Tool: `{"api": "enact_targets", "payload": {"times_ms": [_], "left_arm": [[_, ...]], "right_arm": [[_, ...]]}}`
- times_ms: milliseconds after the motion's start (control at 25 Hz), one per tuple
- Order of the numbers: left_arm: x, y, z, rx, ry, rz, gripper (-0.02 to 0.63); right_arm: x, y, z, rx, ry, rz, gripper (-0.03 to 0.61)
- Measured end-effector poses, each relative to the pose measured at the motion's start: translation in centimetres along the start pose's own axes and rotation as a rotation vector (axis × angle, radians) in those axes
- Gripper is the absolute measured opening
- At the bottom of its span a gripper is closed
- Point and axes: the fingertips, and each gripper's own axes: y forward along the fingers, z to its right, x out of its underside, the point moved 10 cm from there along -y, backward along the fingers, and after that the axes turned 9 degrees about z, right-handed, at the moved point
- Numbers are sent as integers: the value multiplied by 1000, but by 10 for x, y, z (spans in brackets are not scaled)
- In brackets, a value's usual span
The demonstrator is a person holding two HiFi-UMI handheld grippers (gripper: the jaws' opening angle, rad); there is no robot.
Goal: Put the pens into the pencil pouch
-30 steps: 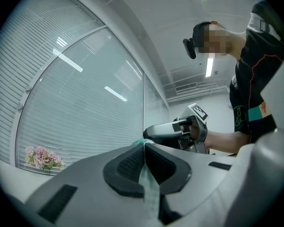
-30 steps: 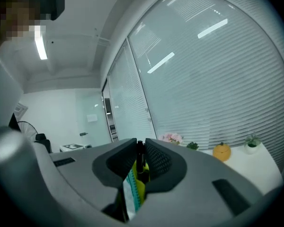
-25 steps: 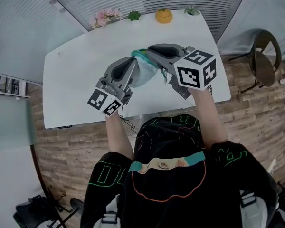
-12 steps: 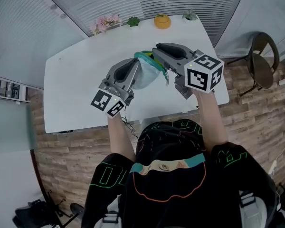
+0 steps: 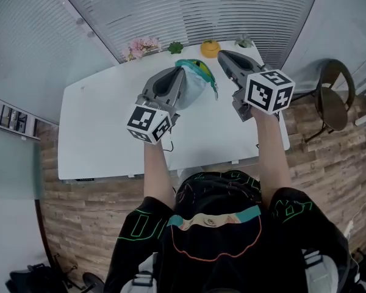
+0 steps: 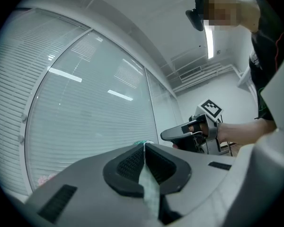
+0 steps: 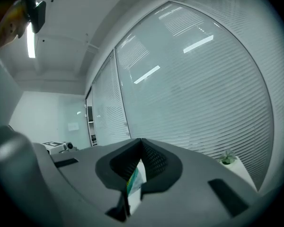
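Along the far edge of the white surface (image 5: 97,133), pink flowers (image 5: 143,44), a small plant (image 5: 175,47) and a yellow pot (image 5: 210,46) are lined up. The pencil pouch (image 5: 194,85) is held over the surface; its contents cannot be discerned. Its pale fabric is pinched by the left gripper (image 5: 179,73). The fingers of the right gripper (image 5: 222,54), just beside the pouch rim, have just been closed and are pressed on a thin, unidentifiable white-and-green strip (image 7: 134,183).

Holding both arms (image 5: 156,170) out level, side by side; pinching the pouch (image 5: 193,88) in left gripper (image 5: 181,72) and right gripper (image 5: 222,54), the right's jaws freshly closed.
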Motion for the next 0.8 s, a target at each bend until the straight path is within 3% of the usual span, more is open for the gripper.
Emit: {"api": "enact_targets", "payload": {"times_ms": [240,480,560,800], "left_arm": [[-14,40,-11,-138,-2,-6,9],[-4,51,-21,-429,-47,-61,9],[4,49,-19,-492,-53,-74,10],[11,48,-16,-534,-45,-65,9]], "right_arm": [[-28,3,21,124,-84,31,3],[-34,-12,36,340,-181,45,3],[-31,-19,39,390,-221,72,3],[-28,-24,42,377,-229,71,3]]}}
